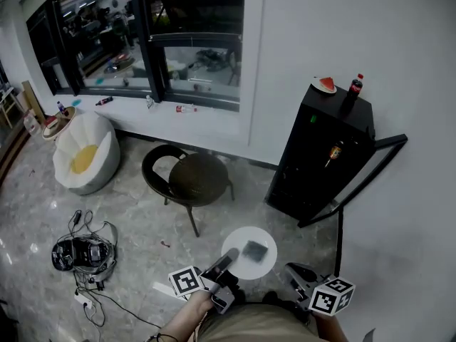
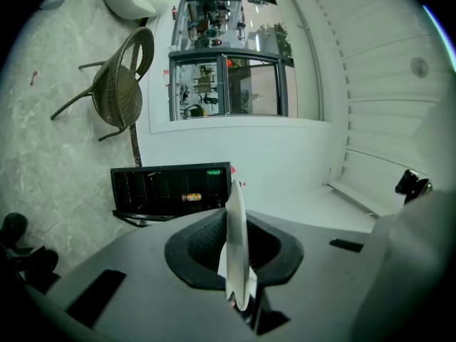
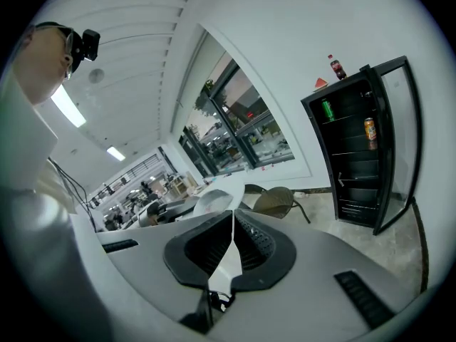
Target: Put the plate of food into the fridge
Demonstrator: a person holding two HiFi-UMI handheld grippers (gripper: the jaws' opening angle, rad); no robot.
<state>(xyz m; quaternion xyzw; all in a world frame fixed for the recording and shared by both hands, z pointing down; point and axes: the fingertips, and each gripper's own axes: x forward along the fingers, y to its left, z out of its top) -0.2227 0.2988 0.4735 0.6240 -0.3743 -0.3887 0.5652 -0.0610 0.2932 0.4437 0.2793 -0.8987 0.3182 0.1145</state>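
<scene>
I hold a white plate (image 1: 242, 261) low in front of me, with a dark grey piece of food (image 1: 254, 249) lying on it. My left gripper (image 1: 225, 262) is shut on the plate's near-left rim. In the left gripper view the plate (image 2: 235, 251) stands edge-on between the jaws. My right gripper (image 1: 299, 273) hangs to the right of the plate, apart from it, jaws shut with nothing between them (image 3: 233, 237). The black fridge (image 1: 324, 155) stands ahead on the right against the wall, its glass door (image 1: 360, 177) swung open. Cans (image 3: 370, 128) sit on its shelves.
On top of the fridge are a cola bottle (image 1: 354, 87) and a small plate with a watermelon slice (image 1: 326, 85). A dark round chair (image 1: 191, 180) stands ahead left of me. A white beanbag (image 1: 85, 155) and cables with a device (image 1: 82, 254) lie on the floor at left.
</scene>
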